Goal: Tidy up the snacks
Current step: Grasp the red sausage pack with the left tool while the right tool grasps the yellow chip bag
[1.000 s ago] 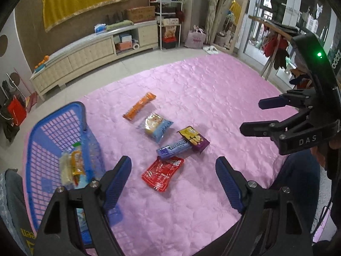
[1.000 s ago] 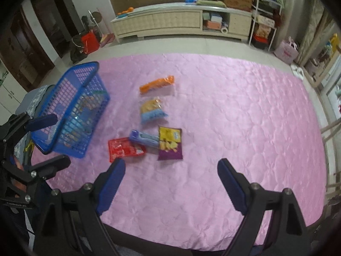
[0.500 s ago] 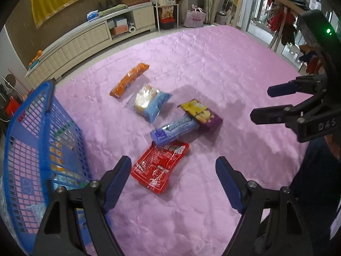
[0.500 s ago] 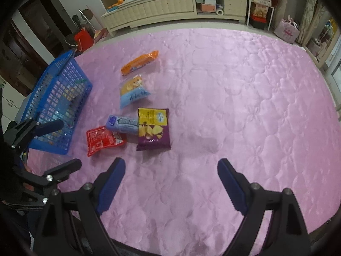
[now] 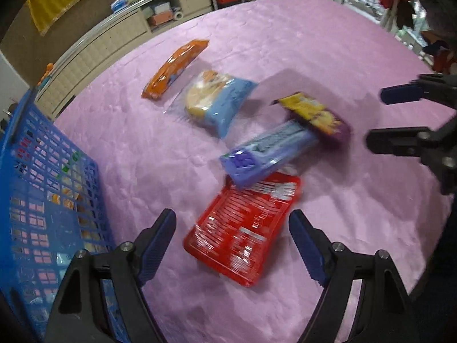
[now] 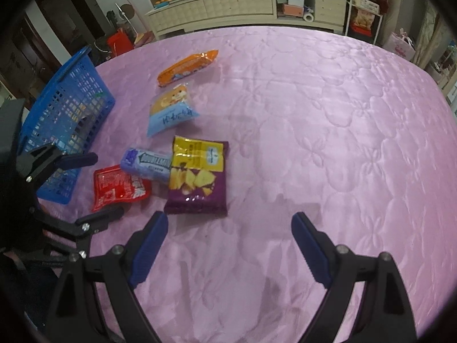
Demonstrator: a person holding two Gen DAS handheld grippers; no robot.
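Note:
Several snack packs lie on a pink quilted mat point(image 5: 285, 43): a red pack point(image 5: 242, 228), a blue-violet bar pack point(image 5: 265, 154), a purple-and-yellow chip bag point(image 5: 317, 117), a light blue pack point(image 5: 220, 103) and an orange pack point(image 5: 177, 68). My left gripper point(image 5: 232, 240) is open, low over the red pack, its fingers either side of it. My right gripper point(image 6: 230, 243) is open and empty, just in front of the chip bag point(image 6: 197, 177). The red pack point(image 6: 118, 187) lies between the left gripper's fingers point(image 6: 100, 217) in the right wrist view.
A blue plastic basket point(image 5: 42, 200) with some packs inside stands at the mat's left edge; it also shows in the right wrist view point(image 6: 65, 114). A cream sideboard point(image 6: 242, 3) and shelves line the far wall. The mat point(image 6: 342, 143) stretches right.
Both grippers have dropped and moved forward toward the snacks. The left gripper now straddles the red pack; the right gripper has come close to the chip bag. Both stay open.

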